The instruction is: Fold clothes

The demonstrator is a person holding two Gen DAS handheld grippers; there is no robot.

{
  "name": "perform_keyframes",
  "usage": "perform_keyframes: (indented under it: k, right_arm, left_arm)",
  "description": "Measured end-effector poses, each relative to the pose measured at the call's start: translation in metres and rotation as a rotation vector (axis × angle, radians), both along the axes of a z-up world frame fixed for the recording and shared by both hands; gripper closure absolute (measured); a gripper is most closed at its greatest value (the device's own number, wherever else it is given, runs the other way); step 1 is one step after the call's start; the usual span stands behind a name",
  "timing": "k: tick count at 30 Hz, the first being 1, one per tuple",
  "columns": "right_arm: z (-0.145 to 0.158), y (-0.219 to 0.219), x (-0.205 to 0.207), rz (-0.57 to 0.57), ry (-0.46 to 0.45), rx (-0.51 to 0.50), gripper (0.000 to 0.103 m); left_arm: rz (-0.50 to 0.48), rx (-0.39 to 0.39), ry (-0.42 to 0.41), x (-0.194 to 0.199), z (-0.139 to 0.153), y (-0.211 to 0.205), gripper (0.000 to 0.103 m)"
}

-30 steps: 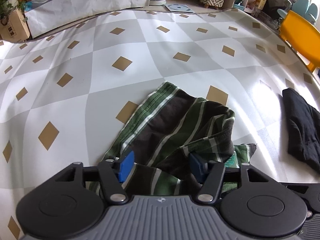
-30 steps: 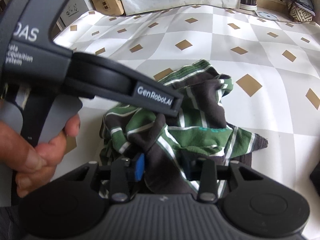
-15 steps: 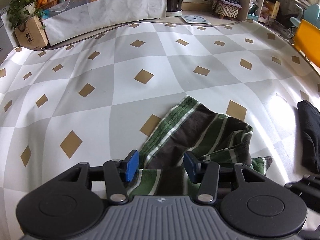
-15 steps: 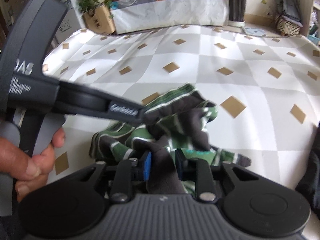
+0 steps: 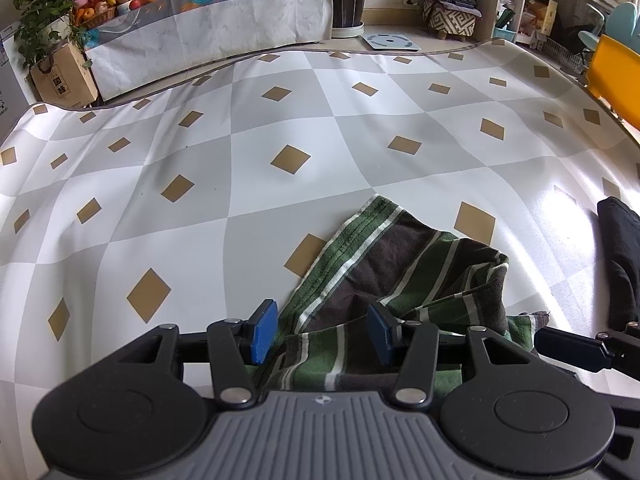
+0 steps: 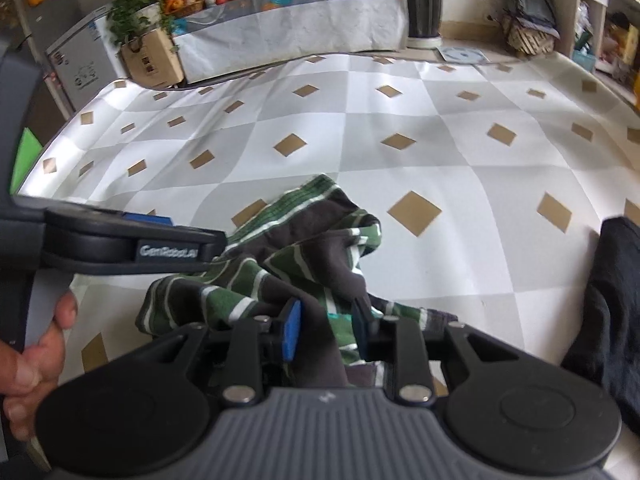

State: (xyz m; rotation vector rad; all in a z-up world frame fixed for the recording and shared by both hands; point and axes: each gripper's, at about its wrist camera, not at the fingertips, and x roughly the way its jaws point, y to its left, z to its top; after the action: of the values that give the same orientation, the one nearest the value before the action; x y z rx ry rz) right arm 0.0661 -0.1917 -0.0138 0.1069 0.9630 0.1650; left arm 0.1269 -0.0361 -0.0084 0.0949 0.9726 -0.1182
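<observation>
A checked mat (image 5: 280,128) of white and grey squares with tan diamonds is being shown spread over the floor, reaching back to a cloth-draped bench (image 5: 208,36) along its far edge. A green, brown and white striped garment (image 5: 400,264) is lying crumpled near the mat's near edge, one banded hem pointing toward the mat's middle. A black garment (image 5: 624,256) is lying at the mat's right edge, well apart from the striped one. The left gripper (image 5: 322,332) is being held over the near part of the striped garment, its blue pads standing apart with cloth passing between them; whether the pads are touching the cloth cannot be told. The right gripper (image 6: 326,330) is being eased open, yet a bunched fold of the striped garment is being pinched between its pads and lifted off the mat. A hand (image 6: 32,360) is being seen wrapped around the left gripper's handle at the left edge of the right wrist view.
</observation>
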Motion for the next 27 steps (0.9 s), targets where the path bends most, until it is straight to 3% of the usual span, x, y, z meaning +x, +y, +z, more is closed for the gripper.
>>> perform_keyframes:
  k: [4, 11, 15, 27]
  right_arm:
    - [-0.004, -0.006, 0.003, -0.036, 0.025, 0.011, 0.076]
    - [-0.003, -0.003, 0.003, -0.037, 0.027, -0.008, 0.054]
    - [-0.002, -0.001, 0.004, -0.039, 0.040, -0.008, 0.045]
    - [0.007, 0.007, 0.001, -0.027, 0.048, -0.016, 0.034]
  left_arm:
    - [0.004, 0.004, 0.005, -0.001, -0.001, 0.000, 0.055]
    - [0.055, -0.041, 0.047, 0.000, -0.004, 0.007, 0.047]
    - [0.067, -0.055, 0.049, -0.003, 0.000, 0.010, 0.038]
    - [0.082, -0.039, 0.085, -0.013, 0.004, 0.013, 0.037]
